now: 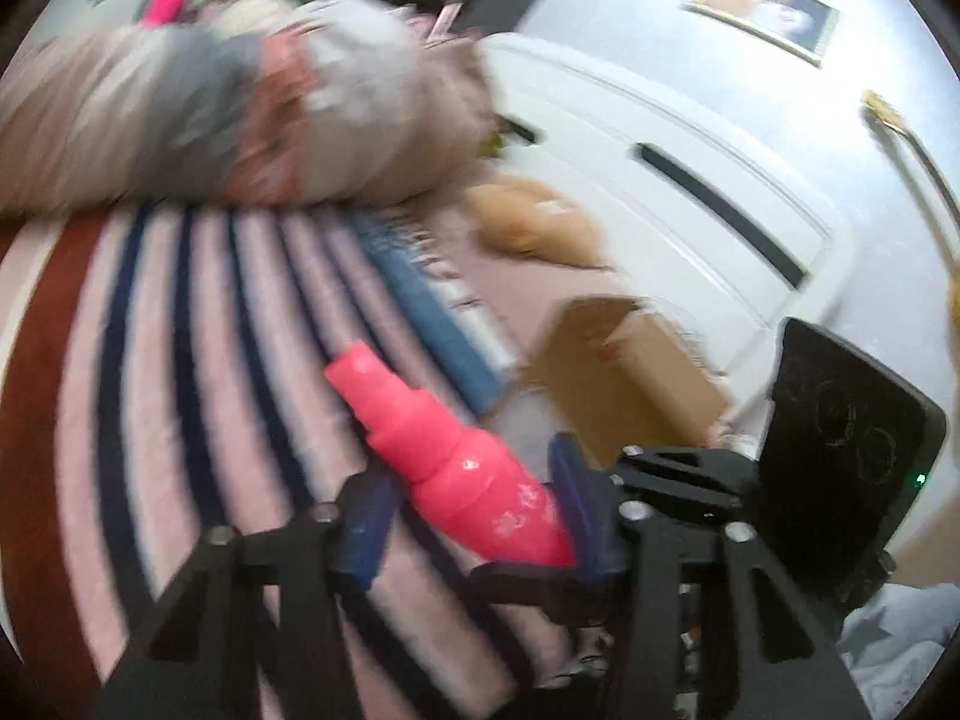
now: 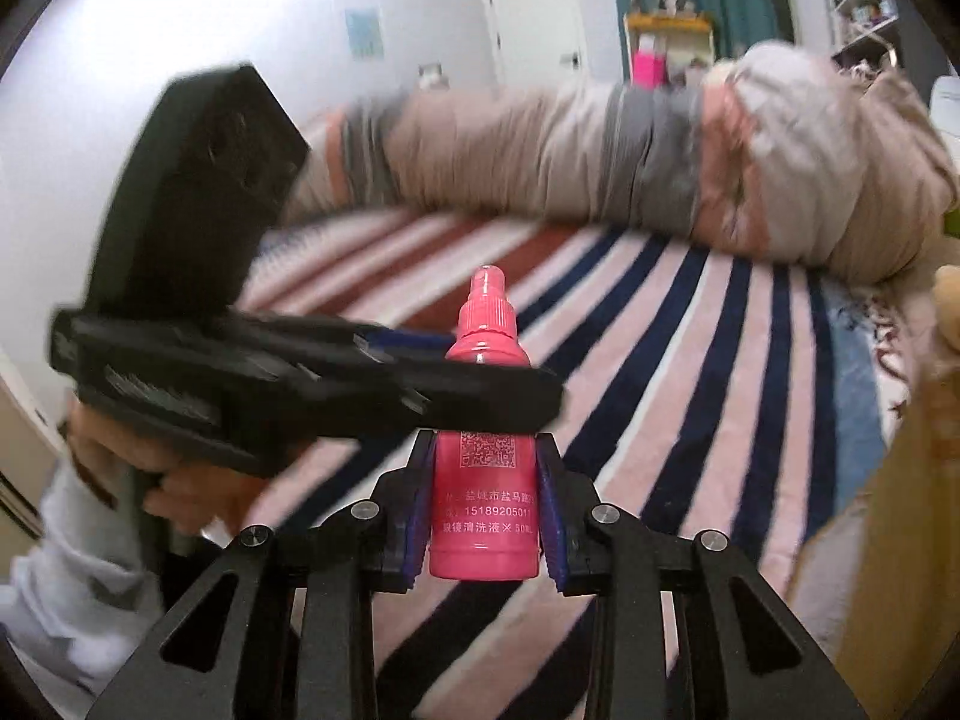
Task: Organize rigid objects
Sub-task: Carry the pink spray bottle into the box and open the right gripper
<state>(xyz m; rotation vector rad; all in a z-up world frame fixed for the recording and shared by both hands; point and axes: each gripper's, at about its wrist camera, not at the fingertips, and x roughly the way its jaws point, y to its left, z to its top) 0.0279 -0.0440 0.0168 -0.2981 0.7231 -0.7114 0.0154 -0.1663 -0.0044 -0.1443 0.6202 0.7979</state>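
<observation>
Handoff: pink bottle mid-air over striped bed.
Right gripper clamped on it; left gripper straddles it, apart; next left closes, probably.

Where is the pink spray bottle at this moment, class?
In the right wrist view the pink spray bottle stands upright between the fingers of the right hand-held gripper, above the striped blanket, with the left hand-held gripper crossing its neck.

The pink bottle is a small glossy plastic one with a narrower ribbed collar and a slim nozzle tip, printed with a code square and white lettering. It stands along the right claw, base nearest, nozzle pointing forward, between both claws' blue pads.
</observation>
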